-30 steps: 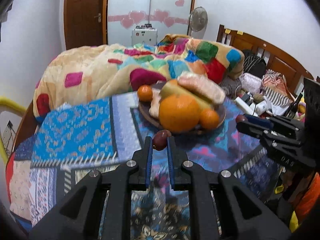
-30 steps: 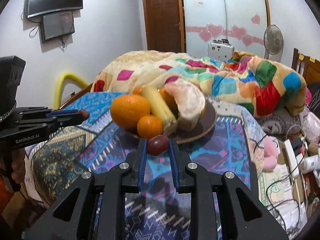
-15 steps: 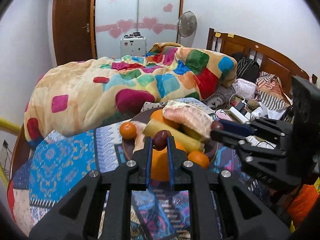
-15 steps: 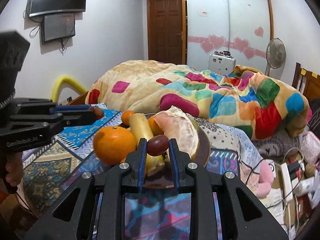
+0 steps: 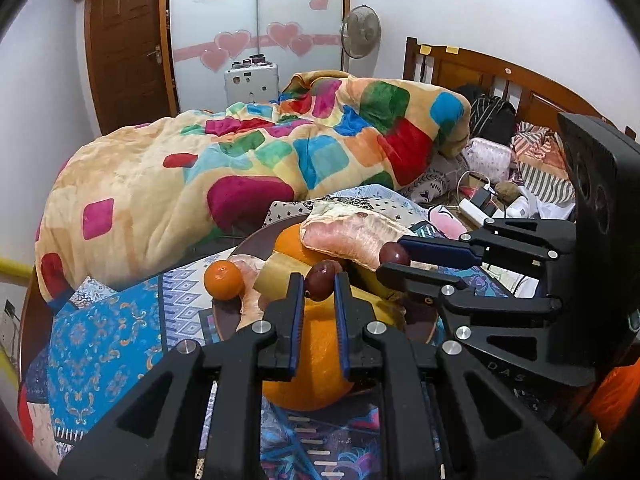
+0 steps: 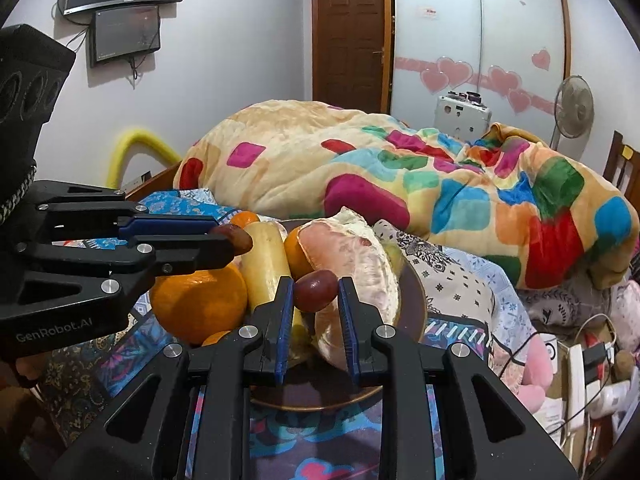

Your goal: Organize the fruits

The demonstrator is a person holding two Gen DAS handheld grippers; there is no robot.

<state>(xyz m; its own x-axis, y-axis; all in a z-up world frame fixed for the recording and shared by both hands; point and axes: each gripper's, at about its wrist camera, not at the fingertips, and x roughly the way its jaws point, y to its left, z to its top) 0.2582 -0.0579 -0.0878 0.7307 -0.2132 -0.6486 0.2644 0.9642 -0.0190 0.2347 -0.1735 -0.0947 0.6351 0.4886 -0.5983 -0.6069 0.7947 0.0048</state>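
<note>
My left gripper [image 5: 319,289] is shut on a small dark red fruit [image 5: 320,279] and holds it over the brown fruit plate [image 5: 256,240]. My right gripper [image 6: 316,292] is shut on another dark red fruit [image 6: 316,290] above the same plate [image 6: 412,296]. The plate holds a large orange [image 6: 200,308], a pale banana [image 6: 266,264], a peeled pomelo [image 6: 352,256] and small oranges [image 5: 224,280]. Each gripper shows in the other's view: the right one [image 5: 394,264], the left one [image 6: 236,242], both over the fruit pile.
The plate stands on a patterned blue cloth [image 5: 104,340] on a table. Behind it lies a bed with a colourful patchwork quilt [image 5: 280,160]. Cables, a power strip [image 6: 576,364] and clutter lie to the right. A fan [image 5: 360,32] stands at the back.
Both grippers have risen and moved forward over the plate, each still holding its dark red fruit. They now sit close together above the fruit pile.
</note>
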